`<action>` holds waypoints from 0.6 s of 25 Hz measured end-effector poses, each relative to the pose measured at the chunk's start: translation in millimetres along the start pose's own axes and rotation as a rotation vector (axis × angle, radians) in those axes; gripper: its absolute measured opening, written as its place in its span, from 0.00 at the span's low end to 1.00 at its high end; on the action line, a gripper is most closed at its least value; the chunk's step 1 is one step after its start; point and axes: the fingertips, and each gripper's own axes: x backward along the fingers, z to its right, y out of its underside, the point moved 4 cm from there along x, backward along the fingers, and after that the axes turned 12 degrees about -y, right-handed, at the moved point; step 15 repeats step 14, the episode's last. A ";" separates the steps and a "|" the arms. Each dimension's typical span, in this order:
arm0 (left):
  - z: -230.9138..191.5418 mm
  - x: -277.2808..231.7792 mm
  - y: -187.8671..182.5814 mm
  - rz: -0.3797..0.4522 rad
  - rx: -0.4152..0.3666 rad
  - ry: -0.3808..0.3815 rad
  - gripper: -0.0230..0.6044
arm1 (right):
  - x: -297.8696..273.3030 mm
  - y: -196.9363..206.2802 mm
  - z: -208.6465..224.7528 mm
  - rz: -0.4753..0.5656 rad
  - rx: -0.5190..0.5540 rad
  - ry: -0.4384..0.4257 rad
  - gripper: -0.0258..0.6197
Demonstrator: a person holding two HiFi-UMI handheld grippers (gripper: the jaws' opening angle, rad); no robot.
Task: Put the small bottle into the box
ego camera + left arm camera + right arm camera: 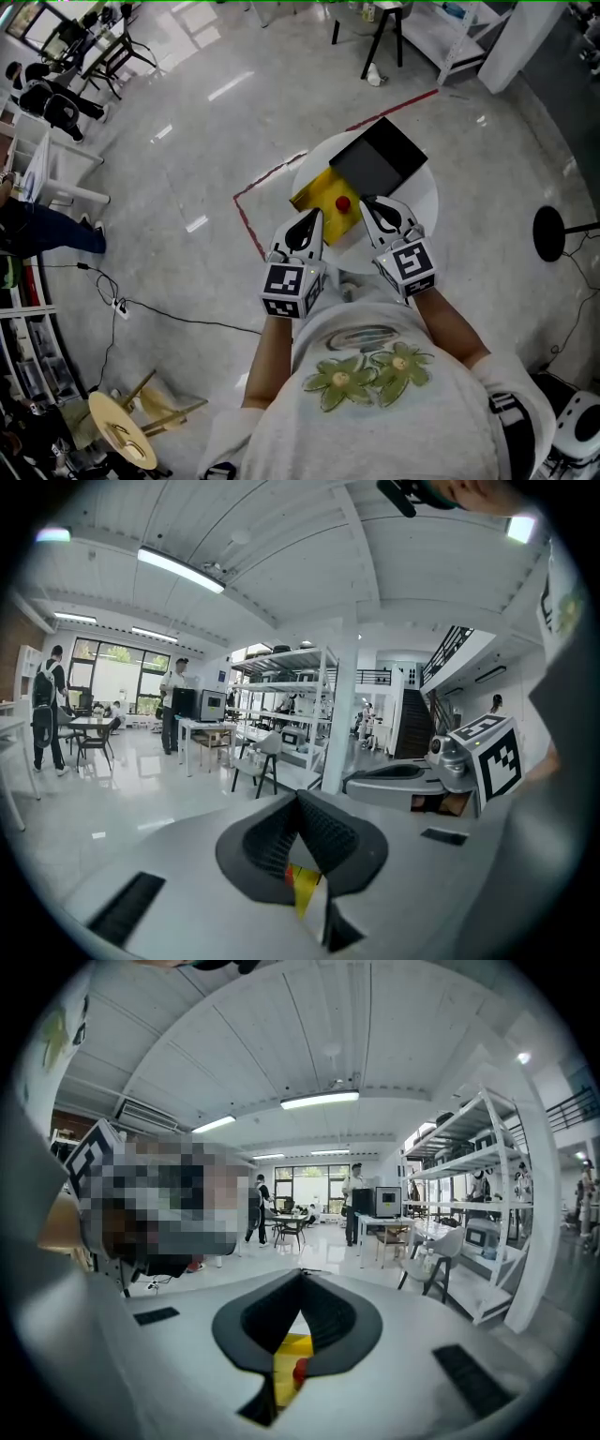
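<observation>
On the round white table (427, 204) lies a yellow box (319, 192) with a black lid or panel (378, 157) behind it. The small bottle's red cap (343, 203) shows at the yellow box's right part; I cannot tell whether the bottle stands inside. My left gripper (313, 216) hangs shut and empty just above the box's near edge. My right gripper (367, 202) is shut and empty just right of the cap. Under the meeting jaws, the right gripper view shows the yellow box (289, 1344) and red cap (300, 1370). The left gripper (298, 795) view shows a sliver of yellow (305, 890).
Red tape lines (246, 211) mark the glossy floor around the table. A black chair (380, 37) stands beyond it and a black round stand base (549, 232) at the right. A cable (169, 314) runs across the floor at the left, near a wooden stool (127, 429).
</observation>
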 end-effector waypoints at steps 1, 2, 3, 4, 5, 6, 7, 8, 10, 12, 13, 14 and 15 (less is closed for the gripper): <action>2.0 1.4 0.1 0.000 -0.001 -0.001 0.04 | 2.3 -0.3 -1.0 0.000 -0.002 0.000 0.04; 3.6 2.9 0.5 0.001 -0.001 -0.001 0.04 | 4.3 -0.4 -2.2 0.002 -0.004 0.000 0.04; 4.8 4.6 0.7 0.001 -0.001 -0.002 0.04 | 6.0 -0.7 -3.6 0.005 -0.005 -0.001 0.04; 5.5 6.3 0.5 0.001 -0.002 -0.002 0.04 | 7.3 -1.2 -5.2 0.007 -0.007 -0.003 0.04; 6.0 7.9 0.0 0.000 -0.002 -0.002 0.04 | 8.1 -1.4 -6.5 0.007 -0.008 -0.005 0.04; 6.4 9.0 -0.4 -0.001 -0.002 -0.002 0.04 | 8.7 -1.3 -7.1 0.007 -0.007 -0.006 0.04; 6.8 9.6 -0.4 -0.002 -0.003 -0.003 0.04 | 9.3 -1.0 -7.0 0.009 -0.005 -0.005 0.04; 7.3 10.0 0.0 -0.004 -0.003 -0.004 0.04 | 10.0 -0.9 -6.9 0.013 -0.005 -0.005 0.04; 8.8 10.6 1.9 -0.008 -0.005 -0.006 0.04 | 11.5 -0.3 -6.9 0.018 -0.004 -0.006 0.04; 10.8 10.5 2.7 0.001 -0.008 -0.008 0.04 | 13.6 1.2 -7.0 0.021 -0.005 -0.007 0.04; 12.0 10.3 2.9 0.007 -0.010 -0.009 0.04 | 14.8 2.1 -6.9 0.022 -0.007 -0.007 0.04; 13.3 10.0 3.1 0.013 -0.013 -0.010 0.04 | 16.1 3.1 -6.7 0.022 -0.008 -0.008 0.04; 13.3 10.0 3.1 0.013 -0.013 -0.010 0.04 | 16.1 3.1 -6.7 0.022 -0.008 -0.008 0.04</action>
